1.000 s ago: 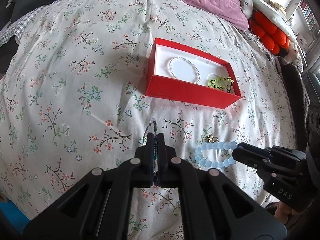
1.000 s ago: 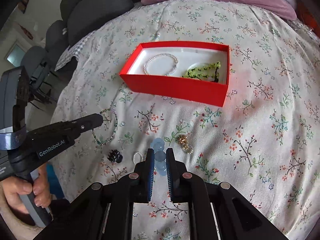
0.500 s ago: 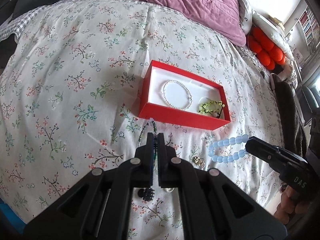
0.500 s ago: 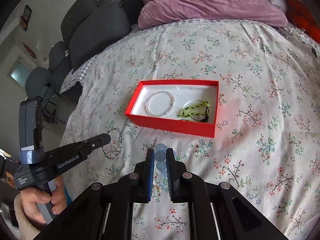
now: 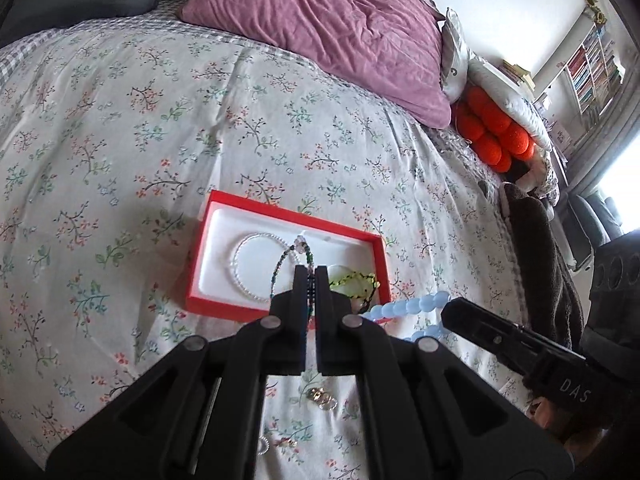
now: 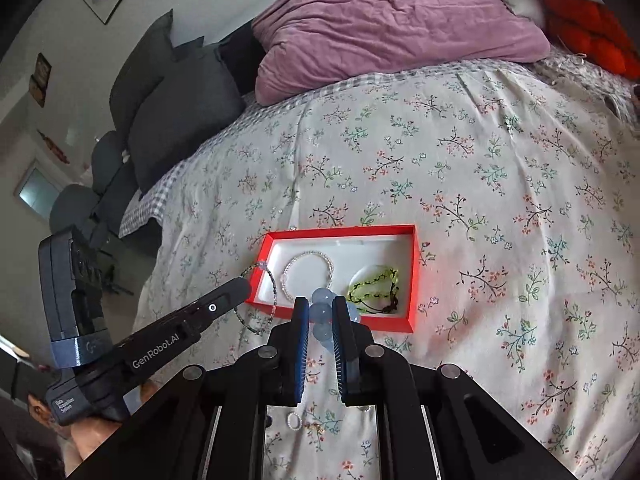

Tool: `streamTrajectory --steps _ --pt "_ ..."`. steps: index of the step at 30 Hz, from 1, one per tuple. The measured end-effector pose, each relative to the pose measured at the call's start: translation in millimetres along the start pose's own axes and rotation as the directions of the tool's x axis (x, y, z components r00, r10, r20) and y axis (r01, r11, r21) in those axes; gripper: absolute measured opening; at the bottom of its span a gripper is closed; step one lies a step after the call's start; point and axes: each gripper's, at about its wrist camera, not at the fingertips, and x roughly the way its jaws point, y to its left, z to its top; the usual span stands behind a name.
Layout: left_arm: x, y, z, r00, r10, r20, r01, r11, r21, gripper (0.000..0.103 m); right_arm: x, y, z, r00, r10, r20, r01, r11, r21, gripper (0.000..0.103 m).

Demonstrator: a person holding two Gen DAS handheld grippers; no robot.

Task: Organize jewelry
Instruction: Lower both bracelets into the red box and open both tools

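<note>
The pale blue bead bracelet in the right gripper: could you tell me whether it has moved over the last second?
Yes. The pale blue bead bracelet was low over the floral bedspread, short of the red box; it now hangs at the box's near corner.

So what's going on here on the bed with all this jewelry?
A person is sorting jewelry into a red box on the floral bedspread. The left gripper is shut on a thin dark beaded bracelet; the right gripper holds a pale blue bead bracelet. A pearl bracelet and green bracelet are already inside.
</note>
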Motion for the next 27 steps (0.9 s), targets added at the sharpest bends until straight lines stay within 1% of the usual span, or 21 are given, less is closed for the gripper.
streamTrajectory --steps 4,7,8,10,13,15,19,23,27 --pt "17.5 -3.6 5.9 0.997 -0.077 0.005 0.077 0.997 -0.013 0.003 -1.1 -9.8 5.5 1.000 -0.016 0.021 0.016 1.000 0.019 0.012" --pt "34.3 -2.5 5.6 0.997 -0.075 -0.007 0.075 0.997 -0.019 0.003 -4.4 -13.8 8.8 0.998 -0.038 0.046 0.037 0.999 0.018 0.012" --pt "41.2 -1.3 4.9 0.998 -0.053 -0.017 0.053 0.998 -0.020 0.003 -5.3 -14.7 10.3 0.997 -0.047 0.057 0.046 0.999 0.015 0.012" --pt "53.4 4.0 1.9 0.999 0.017 -0.042 -0.018 1.000 -0.017 0.003 -5.9 -15.4 13.2 0.995 -0.062 0.075 0.062 0.998 0.008 0.012" --pt "62.7 12.6 -1.1 0.990 0.117 -0.077 -0.117 0.993 0.003 0.003 -3.1 -17.5 17.3 0.994 -0.066 0.086 0.065 0.998 0.009 0.012" --pt "64.8 18.5 -2.0 0.984 0.154 -0.088 -0.154 0.988 0.009 0.004 1.9 -16.6 20.0 0.994 -0.064 0.086 0.064 0.998 0.006 0.012" --pt "63.1 25.7 -0.9 0.978 0.187 -0.089 -0.186 0.982 0.019 0.003 16.8 -6.9 22.7 0.996 -0.042 0.077 0.043 0.999 -0.012 0.012" --pt "61.6 31.0 -0.1 0.977 0.195 -0.085 -0.194 0.981 0.018 0.003 33.5 10.9 23.3 0.997 0.043 0.059 -0.040 0.998 -0.050 0.012" --pt "60.5 31.5 0.2 0.976 0.200 -0.082 -0.199 0.980 0.022 0.003 52.3 11.0 23.9 0.998 0.020 0.058 -0.016 0.997 -0.077 0.012"
